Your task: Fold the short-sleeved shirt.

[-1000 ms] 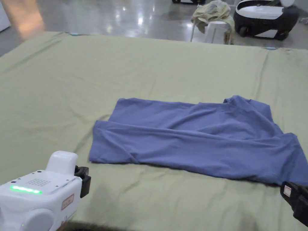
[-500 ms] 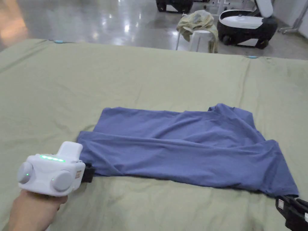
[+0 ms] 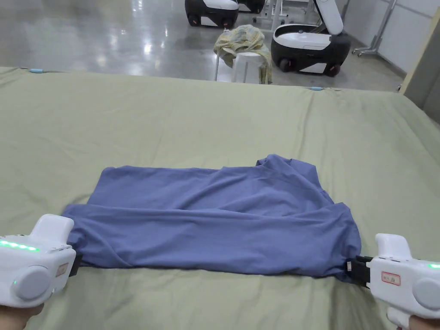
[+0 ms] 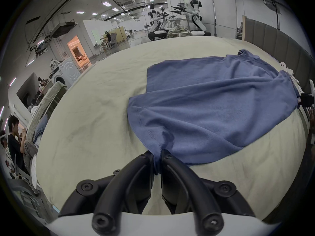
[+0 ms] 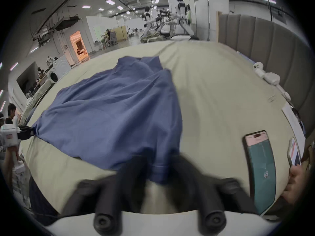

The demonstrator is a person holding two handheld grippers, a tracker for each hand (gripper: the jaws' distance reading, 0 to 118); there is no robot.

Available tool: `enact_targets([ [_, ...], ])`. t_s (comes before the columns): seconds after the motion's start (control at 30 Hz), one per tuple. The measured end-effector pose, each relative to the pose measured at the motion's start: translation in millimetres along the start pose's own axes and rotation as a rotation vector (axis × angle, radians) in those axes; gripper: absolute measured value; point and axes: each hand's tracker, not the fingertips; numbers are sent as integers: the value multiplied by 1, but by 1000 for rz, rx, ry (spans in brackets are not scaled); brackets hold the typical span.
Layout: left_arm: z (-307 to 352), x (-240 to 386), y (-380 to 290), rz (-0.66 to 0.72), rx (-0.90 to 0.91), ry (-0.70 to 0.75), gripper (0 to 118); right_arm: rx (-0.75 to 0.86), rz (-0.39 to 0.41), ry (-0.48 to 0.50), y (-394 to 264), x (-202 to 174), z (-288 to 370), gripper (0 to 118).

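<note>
The blue short-sleeved shirt [image 3: 215, 219] lies crumpled sideways on the green bed sheet [image 3: 172, 120], its length running left to right. At its near left corner my left gripper [image 3: 76, 263] is shut on the hem, and the cloth is pinched tight between the jaws [image 4: 157, 152]. My right gripper [image 3: 354, 270] is at the near right corner. In the right gripper view the jaws [image 5: 160, 156] are blurred, with a bunch of blue cloth [image 5: 119, 112] filling the gap between them. Each gripper view also catches the other gripper, the right one [image 4: 305, 103] and the left one [image 5: 25, 132], at the shirt's far end.
A phone [image 5: 260, 170] lies on the sheet right of the shirt, and a hand holds another [image 5: 294, 152]. A padded headboard [image 5: 272, 52] borders the right side. Beyond the bed stand a stool with cloth [image 3: 242, 43] and robot bases [image 3: 307, 43]. People sit at the left [image 4: 13, 137].
The left gripper went forward to the shirt's near left corner and took hold of it. The right gripper came up to the near right corner. The head camera turned right.
</note>
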Motion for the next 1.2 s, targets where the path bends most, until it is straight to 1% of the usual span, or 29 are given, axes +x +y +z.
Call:
enact_targets([
  [0.03, 4, -3, 2, -1, 5, -3, 7, 7, 14, -3, 3, -3, 4, 8],
  [0.07, 8, -5, 4, -3, 7, 0, 7, 12, 14, 15, 8, -2, 10, 8],
  [0.1, 14, -7, 6, -1, 18, 4, 7, 25, -5, 51, 14, -1, 20, 8],
  [0.2, 35, -20, 14, 23, 54, -12, 7, 119, -17, 53, 30, -1, 63, 8],
  [0.27, 53, -28, 19, 27, 90, -24, 7, 161, -25, 82, 40, 0, 92, 8],
  [0.4, 90, -35, 25, -16, 146, -36, 7, 219, 21, 85, 45, -10, 143, 8],
  [0.47, 103, -40, 22, -23, 147, -40, 7, 224, 15, 104, 42, -12, 158, 8],
  [0.57, 113, -51, 6, 20, 118, -95, 7, 177, 11, 107, 27, -13, 162, 8],
  [0.7, 97, -54, -30, 55, 43, -147, 7, 27, -48, 130, -15, -6, 136, 8],
  [0.73, 88, -53, -40, 73, 12, -148, 12, -17, -56, 128, -27, -6, 125, 9],
  [0.77, 79, -53, -47, 97, -7, -165, 28, -47, -58, 114, -38, -6, 114, 15],
  [0.8, 73, -52, -51, 127, -7, -185, 54, -67, -54, 100, -46, -7, 106, 31],
  [0.83, 69, -55, -56, 164, 13, -222, 54, -66, -50, 102, -51, -6, 98, 31],
  [0.87, 68, -60, -60, 210, 65, -257, 62, -58, -51, 112, -54, -5, 97, 40],
  [0.9, 71, -67, -65, 257, 124, -282, 77, -24, -60, 146, -56, -5, 99, 58],
  [0.93, 78, -66, -62, 256, 163, -253, 90, 21, -79, 167, -54, -5, 106, 96],
  [0.97, 85, -66, -60, 235, 194, -202, 90, 54, -87, 183, -51, 1, 108, 112],
  [1.0, 96, -63, -57, 186, 265, -142, 90, 104, -73, 192, -45, -1, 114, 117],
  [1.03, 106, -60, -55, 153, 347, -108, 90, 169, -40, 187, -39, -7, 121, 118],
  [1.1, 120, -51, -42, 123, 452, -67, 89, 304, 28, 165, -27, -24, 133, 117],
  [1.13, 121, -47, -35, 121, 470, -84, 88, 345, 57, 153, -20, -33, 135, 113],
  [1.17, 121, -43, -29, 121, 474, -79, 85, 376, 80, 133, -15, -43, 135, 102],
  [1.2, 112, -40, -20, 124, 450, -61, 72, 424, 100, 104, -11, -54, 134, 72],
])
